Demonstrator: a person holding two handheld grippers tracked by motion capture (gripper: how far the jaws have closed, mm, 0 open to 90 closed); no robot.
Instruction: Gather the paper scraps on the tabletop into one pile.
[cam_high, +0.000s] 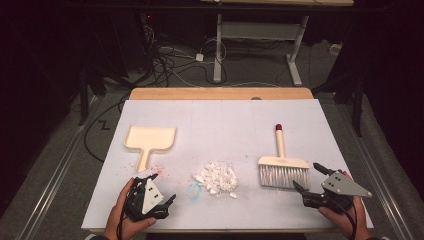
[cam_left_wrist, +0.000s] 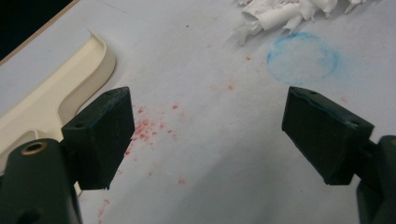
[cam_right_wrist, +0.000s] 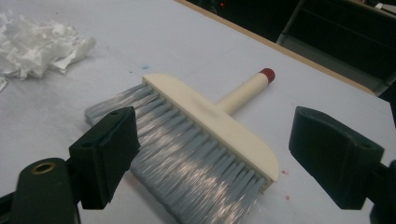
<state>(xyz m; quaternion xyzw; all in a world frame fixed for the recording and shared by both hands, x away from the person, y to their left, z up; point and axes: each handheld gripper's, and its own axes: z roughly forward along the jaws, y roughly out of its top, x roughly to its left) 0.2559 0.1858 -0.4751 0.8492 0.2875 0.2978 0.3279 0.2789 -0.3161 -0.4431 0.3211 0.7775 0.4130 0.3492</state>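
Note:
A cream dustpan (cam_high: 150, 138) lies at the table's left, handle toward me; its edge shows in the left gripper view (cam_left_wrist: 51, 88). At the right lies a cream brush (cam_high: 282, 162) with grey bristles and a red-tipped handle. A pile of white paper scraps (cam_high: 216, 177) sits between them. My left gripper (cam_high: 162, 187) rests open just below the dustpan's handle, nothing between its jaws (cam_left_wrist: 205, 135). My right gripper (cam_high: 307, 175) stands open just right of the bristles; in its own view the brush (cam_right_wrist: 215, 116) lies just ahead of the open jaws (cam_right_wrist: 215, 158), untouched.
A white sheet (cam_high: 225, 125) covers the table, with a wooden strip (cam_high: 220, 93) along the far edge. A faint blue ring (cam_left_wrist: 302, 58) and red specks (cam_left_wrist: 149, 128) mark the sheet near the left gripper. Cables and a desk frame (cam_high: 218, 50) stand on the floor beyond.

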